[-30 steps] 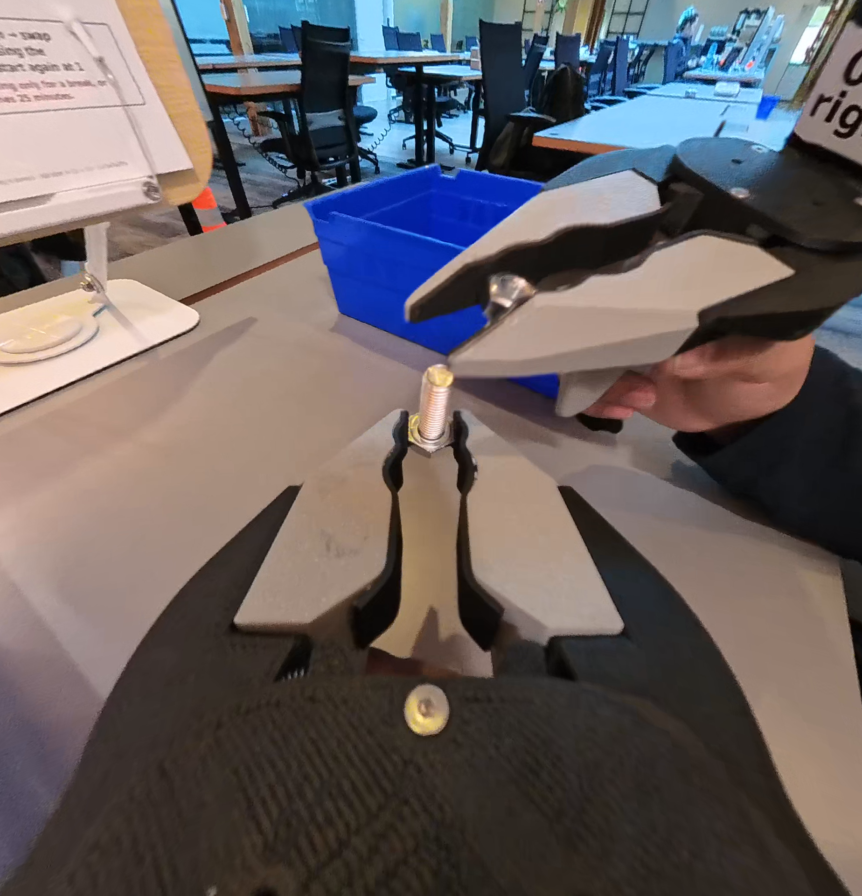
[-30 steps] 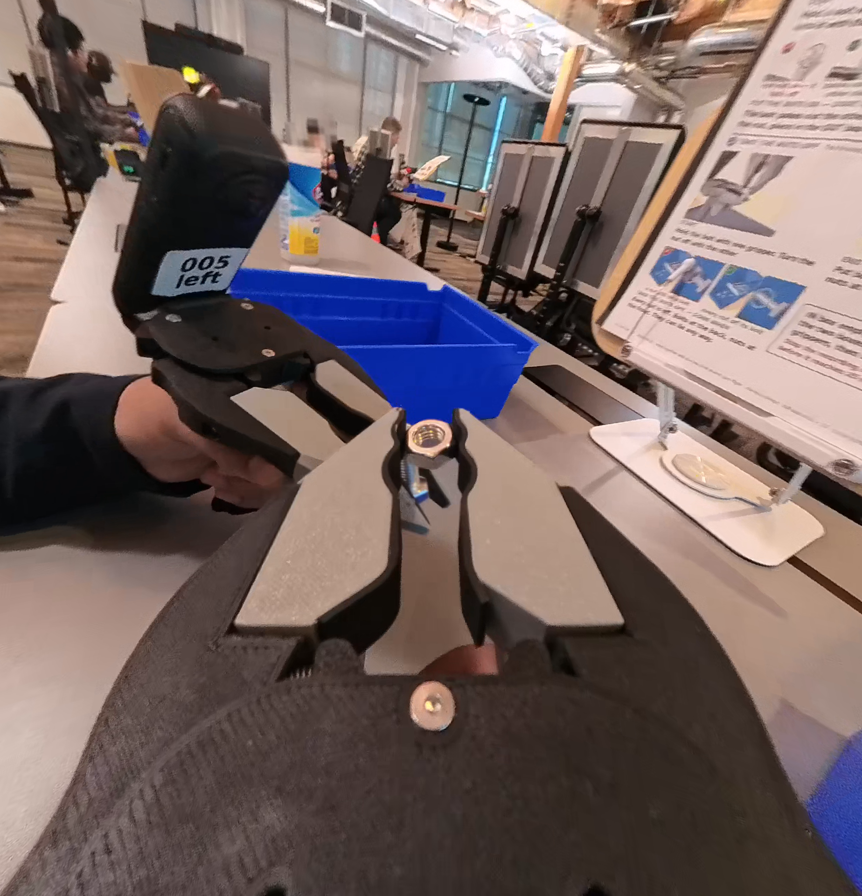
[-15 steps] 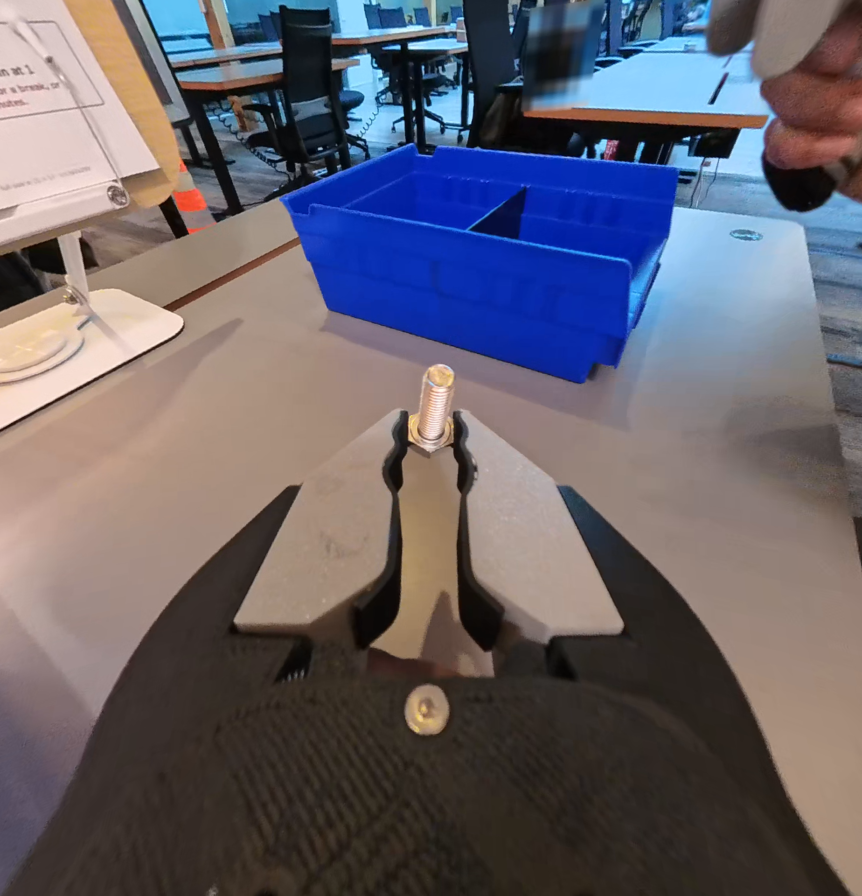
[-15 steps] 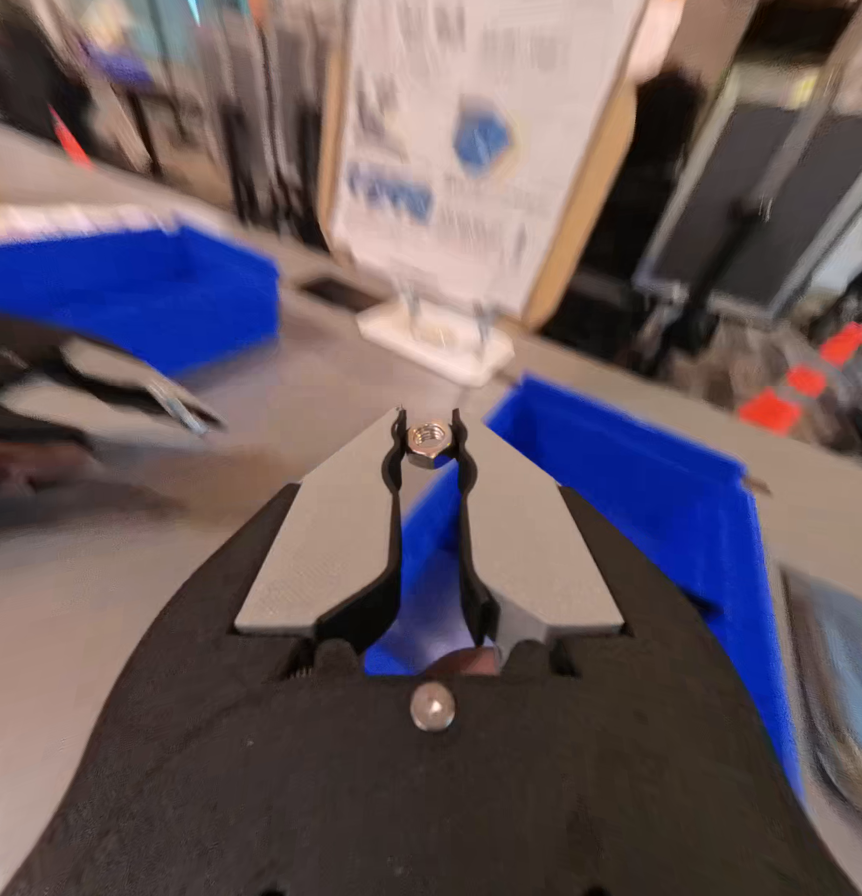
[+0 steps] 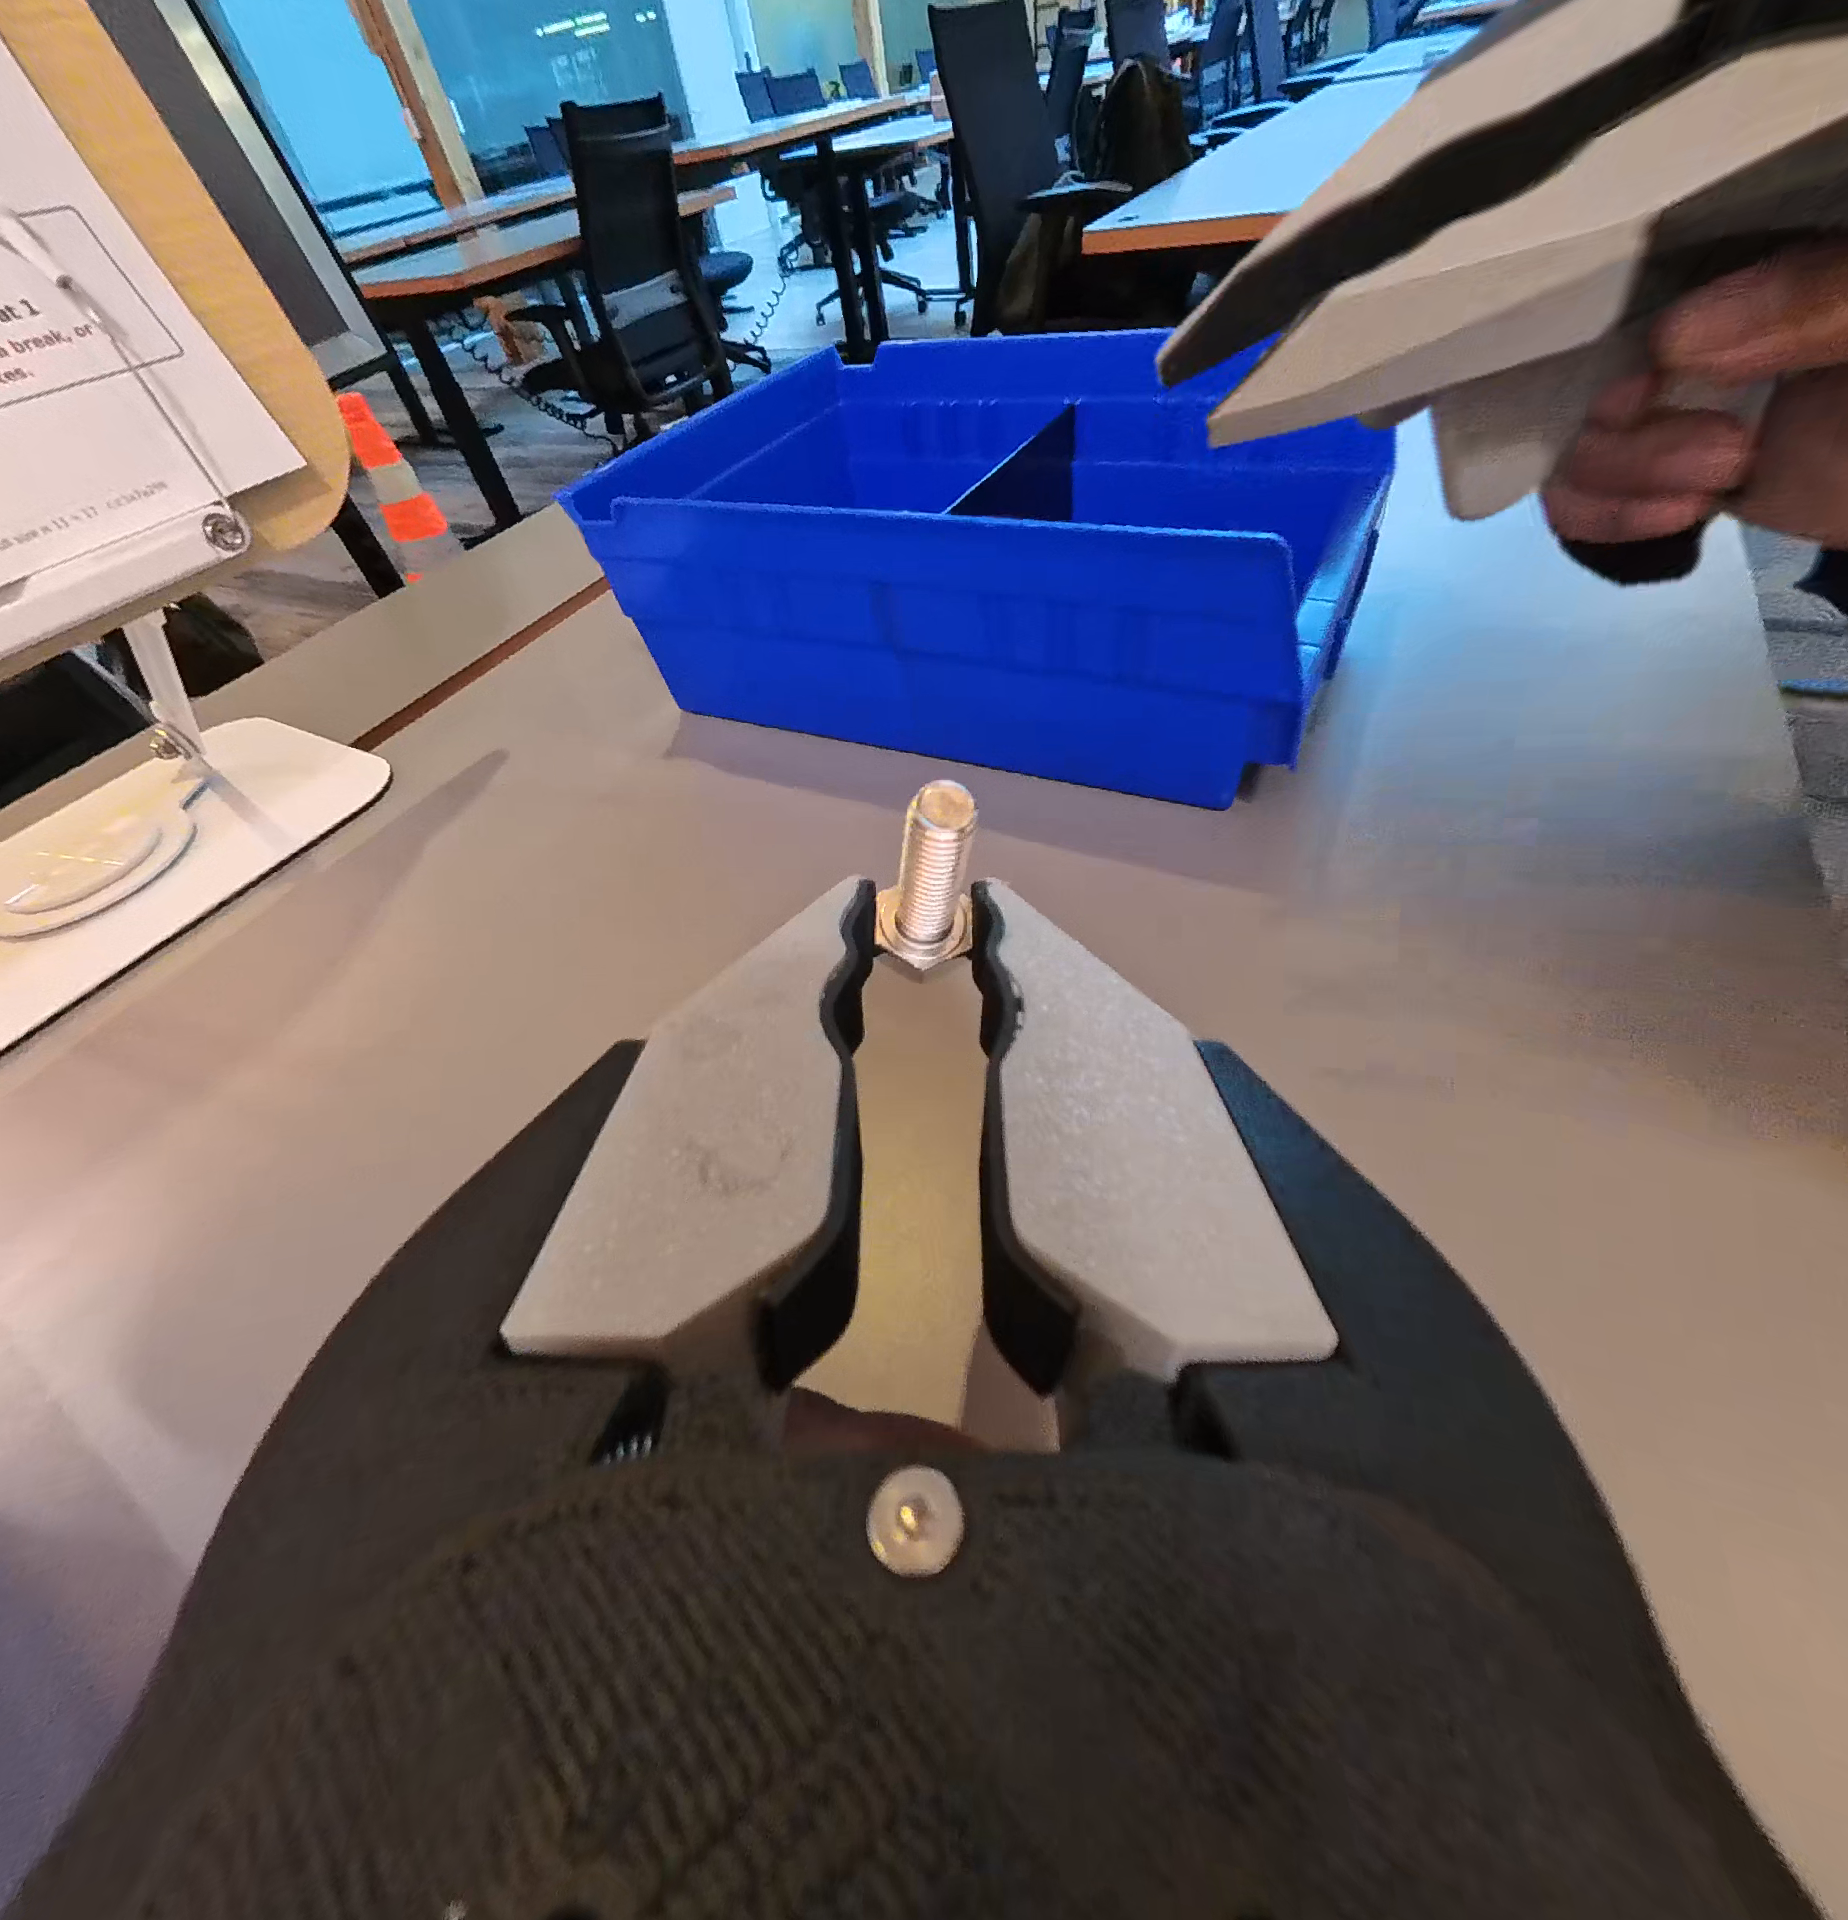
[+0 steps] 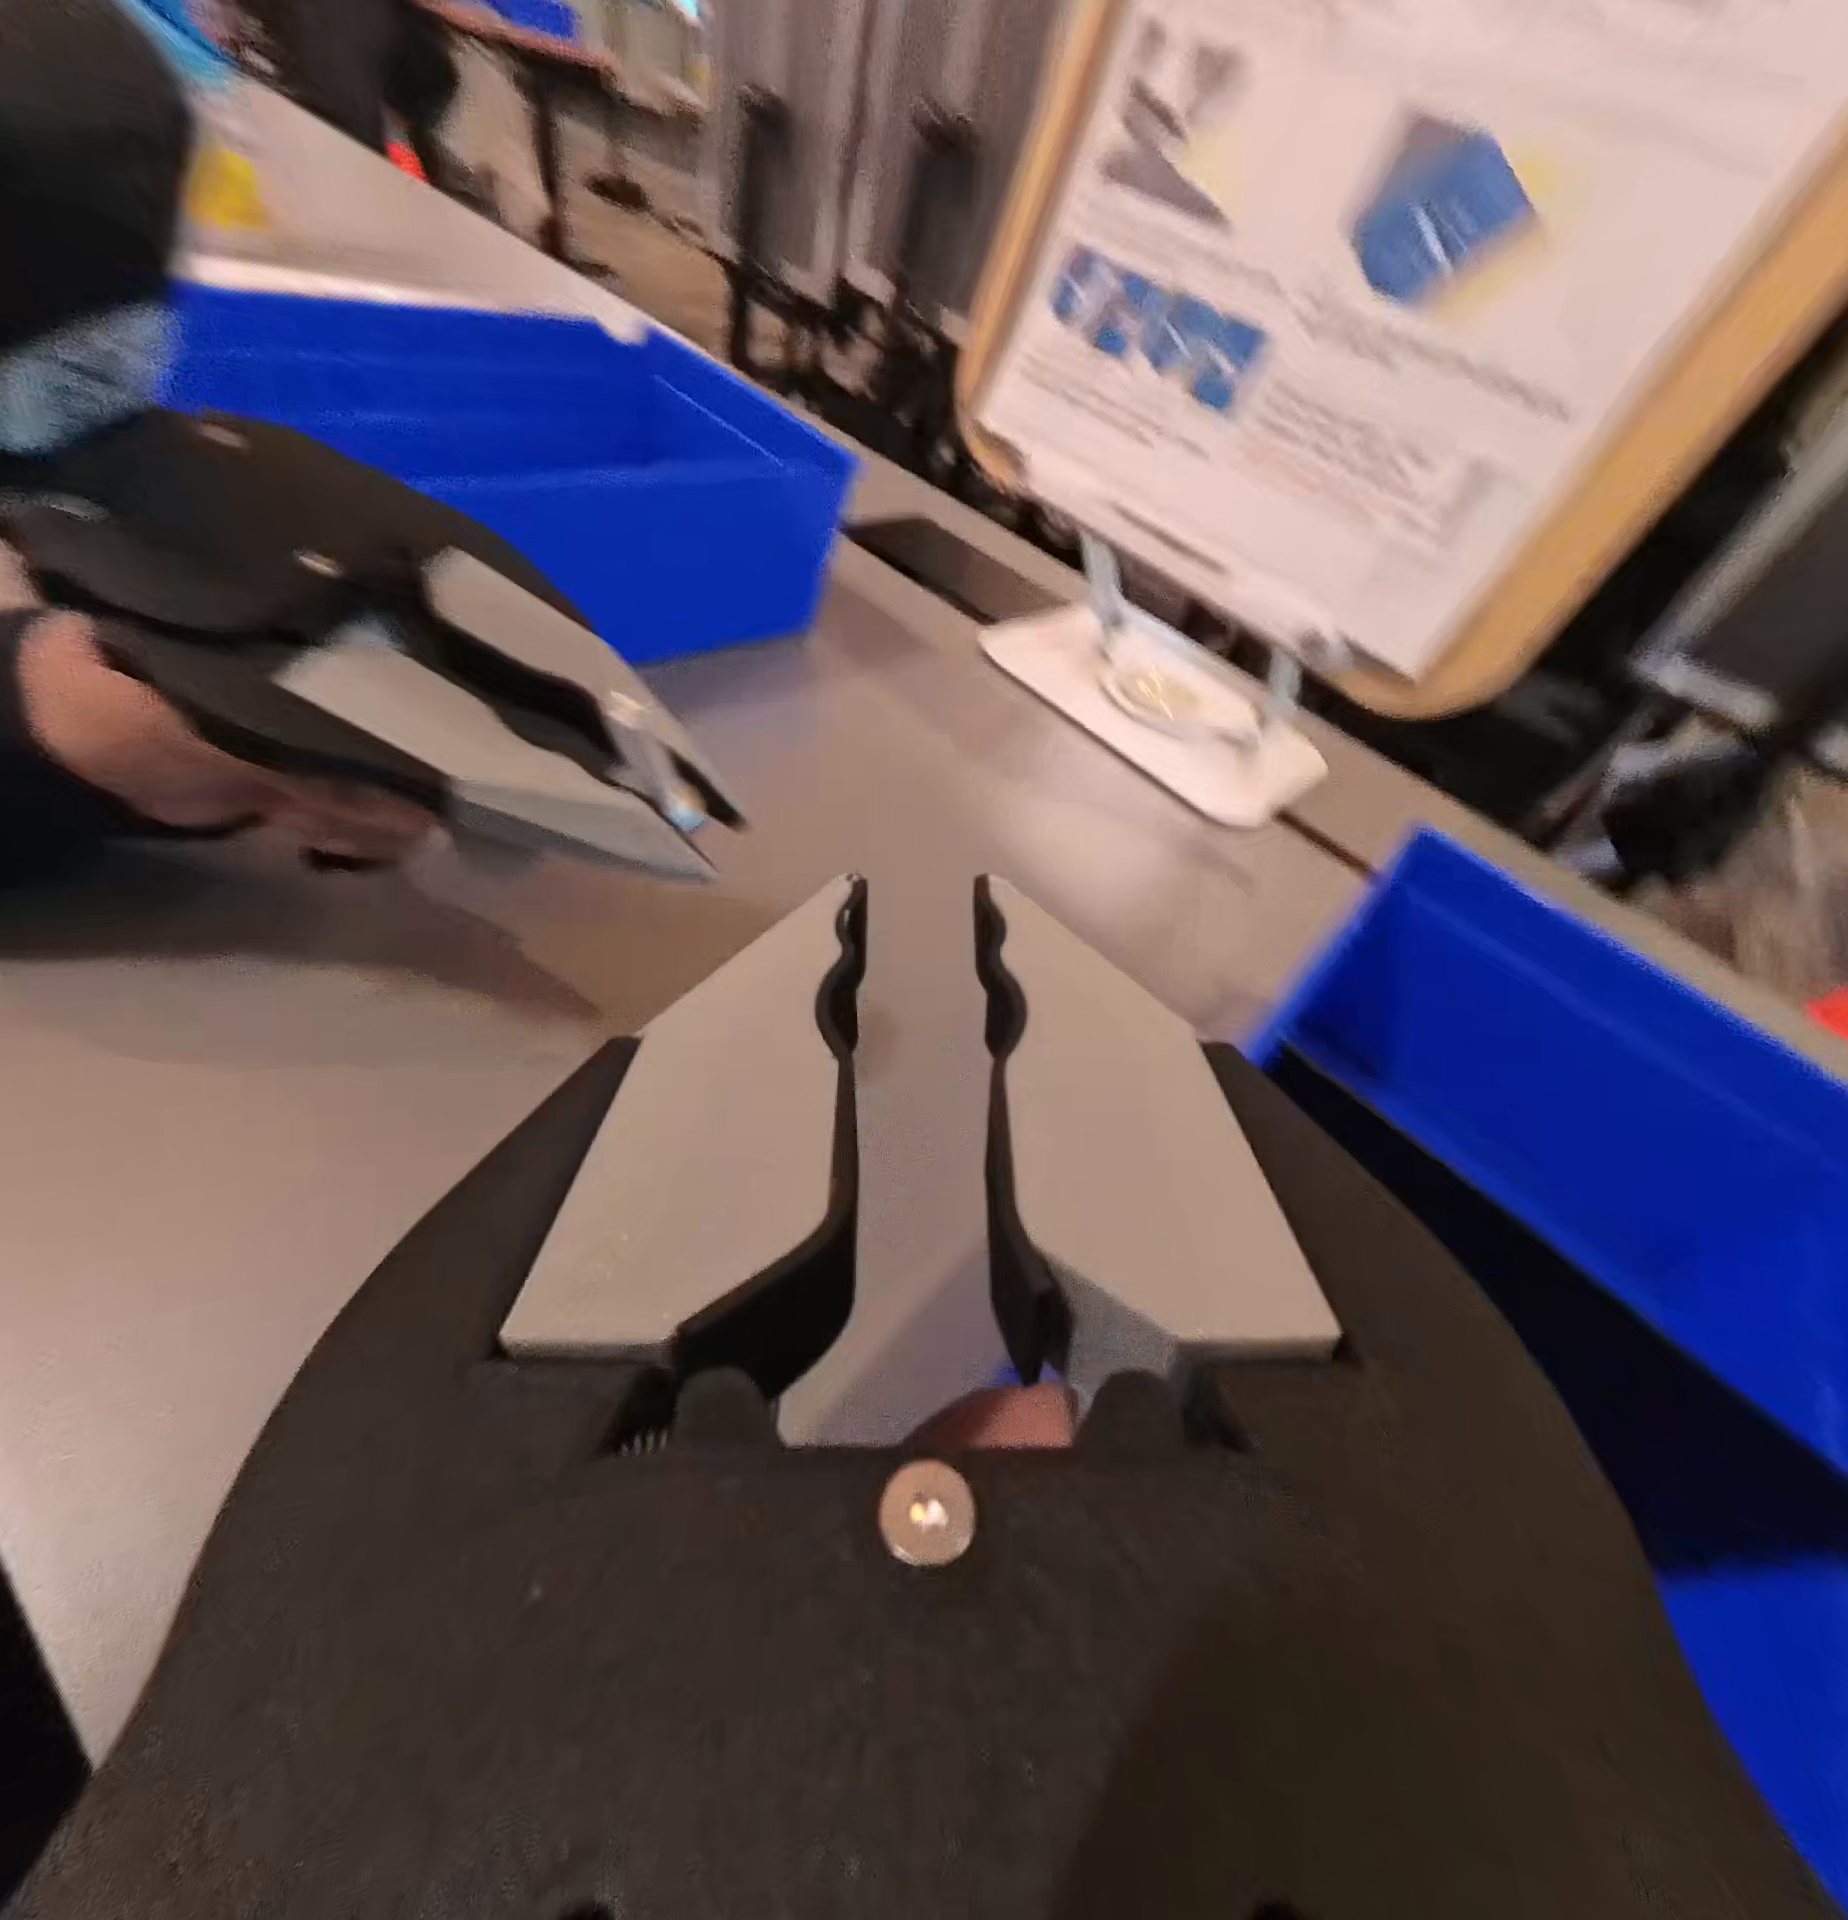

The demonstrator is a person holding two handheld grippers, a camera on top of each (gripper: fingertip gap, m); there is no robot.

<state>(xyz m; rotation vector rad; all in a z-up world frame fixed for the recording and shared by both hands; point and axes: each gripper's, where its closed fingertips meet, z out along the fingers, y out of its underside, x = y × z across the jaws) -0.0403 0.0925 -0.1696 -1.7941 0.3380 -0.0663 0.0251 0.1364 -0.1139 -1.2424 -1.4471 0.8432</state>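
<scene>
My left gripper is shut on the hex head of a silver bolt, whose threaded shaft stands up, just above the grey table. My right gripper has its fingers a little apart with nothing between them. In the left wrist view it hovers at the upper right, over the right corner of a blue divided bin. In the blurred right wrist view the left gripper with its bolt is to the left and ahead of the right gripper.
A second blue bin stands behind the left gripper, and a blue bin's wall is close on the right. A white sign on a stand is at the left; it also shows in the right wrist view. Office chairs and desks are beyond. Tip to tip, the grippers are about 10 cm apart.
The right gripper swung away from the bolt toward the bin at its right. The nut it held is no longer between its fingers. The left gripper keeps the bolt nearly still.
</scene>
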